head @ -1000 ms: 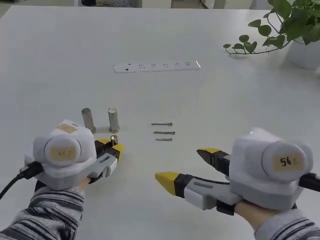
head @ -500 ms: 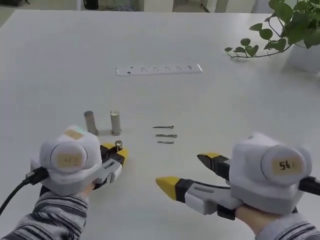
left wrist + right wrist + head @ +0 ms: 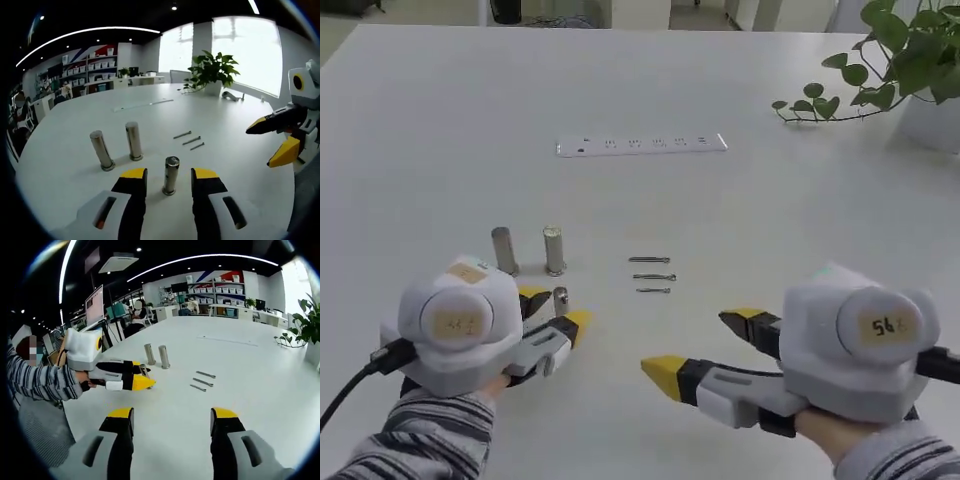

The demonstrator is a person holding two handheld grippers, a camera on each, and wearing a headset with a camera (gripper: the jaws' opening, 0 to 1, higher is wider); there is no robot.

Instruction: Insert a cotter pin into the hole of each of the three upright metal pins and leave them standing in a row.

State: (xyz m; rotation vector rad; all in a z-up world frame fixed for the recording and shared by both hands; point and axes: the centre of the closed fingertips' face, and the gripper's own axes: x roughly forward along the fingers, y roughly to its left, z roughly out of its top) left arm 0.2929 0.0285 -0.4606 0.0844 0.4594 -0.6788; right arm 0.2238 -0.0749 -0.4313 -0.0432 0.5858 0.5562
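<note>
Three metal pins stand upright on the white table: two side by side (image 3: 503,250) (image 3: 553,250) and a third pin (image 3: 560,297) in front of them. My left gripper (image 3: 557,306) is open, its yellow-tipped jaws on either side of the third pin (image 3: 171,175) with a gap on both sides. Three cotter pins (image 3: 653,276) lie flat in a short stack to the right, also seen as the cotter pins (image 3: 192,140). My right gripper (image 3: 698,340) is open and holds nothing, low over the table in front of the cotter pins (image 3: 202,382).
A white power strip (image 3: 642,144) lies across the far middle of the table. A potted plant (image 3: 910,50) stands at the back right corner. Bare table (image 3: 440,140) stretches on the left and between the grippers.
My left gripper's jaws have parted and let go of the third pin, which now stands on the table between them. The right gripper has hardly moved.
</note>
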